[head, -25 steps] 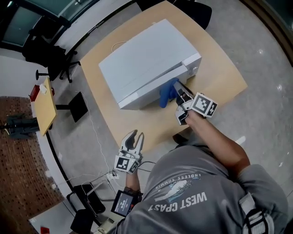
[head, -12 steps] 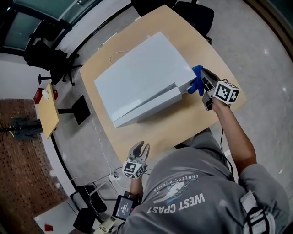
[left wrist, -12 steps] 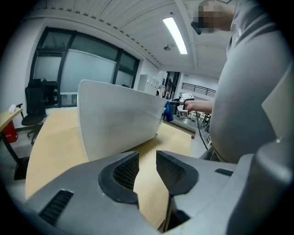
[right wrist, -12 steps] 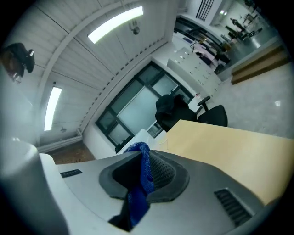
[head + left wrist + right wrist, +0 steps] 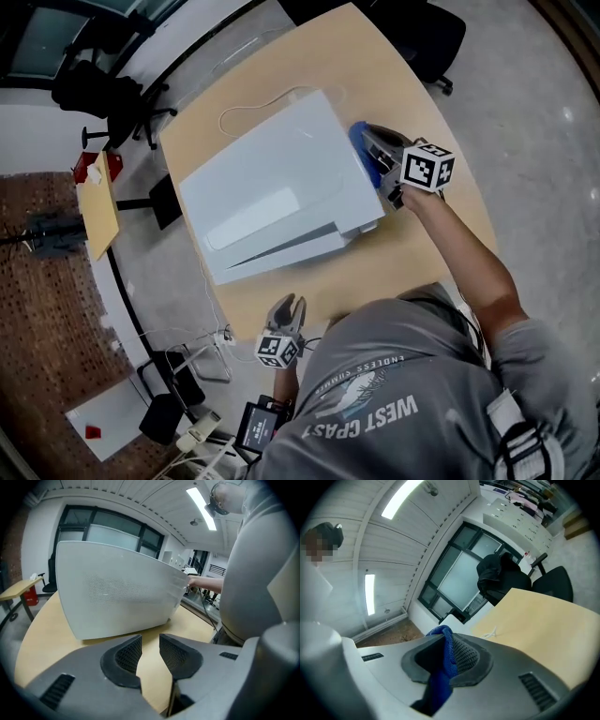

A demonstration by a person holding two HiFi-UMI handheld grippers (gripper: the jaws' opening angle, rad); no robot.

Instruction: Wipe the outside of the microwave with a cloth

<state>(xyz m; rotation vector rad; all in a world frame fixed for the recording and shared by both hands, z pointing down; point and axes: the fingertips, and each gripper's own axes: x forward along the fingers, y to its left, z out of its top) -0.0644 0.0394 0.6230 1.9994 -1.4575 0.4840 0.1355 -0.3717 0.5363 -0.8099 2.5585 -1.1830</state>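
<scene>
I have the microwave (image 5: pixel 272 197) near the middle of the head view, a white box sitting askew on the tan counter (image 5: pixel 412 253). My right gripper (image 5: pixel 367 141) is at the box's 2 o'clock corner, its marker cube trailing toward 4 o'clock. Its jaws are closed on the blue cloth (image 5: pixel 366 155), which lies against the microwave's right side near the top edge. From overhead I cannot tell how hard the cloth bears on the panel.

In the right gripper view the jaws (image 5: pixel 450 639) pinch a fold of the cloth (image 5: pixel 443 667) between the pads. A loop of it pokes out at 12 o'clock and the rest hangs toward 6 o'clock. Beyond the jaws the counter (image 5: pixel 543 620) runs off toward 3 o'clock, with a black chair (image 5: pixel 506 581) behind it.

My left gripper (image 5: pixel 289 305) sits at the counter's 6 o'clock edge, well apart from the microwave and close to my grey shirt (image 5: pixel 403 394). In the left gripper view its jaws (image 5: pixel 150 644) stand a narrow gap apart with nothing between them, only the counter (image 5: pixel 42 639) showing through. The microwave (image 5: pixel 117 592) fills that view at 12 o'clock, with its dotted vent panel toward me.

A thin white cable (image 5: pixel 253 101) loops on the counter at the microwave's 12 o'clock.
</scene>
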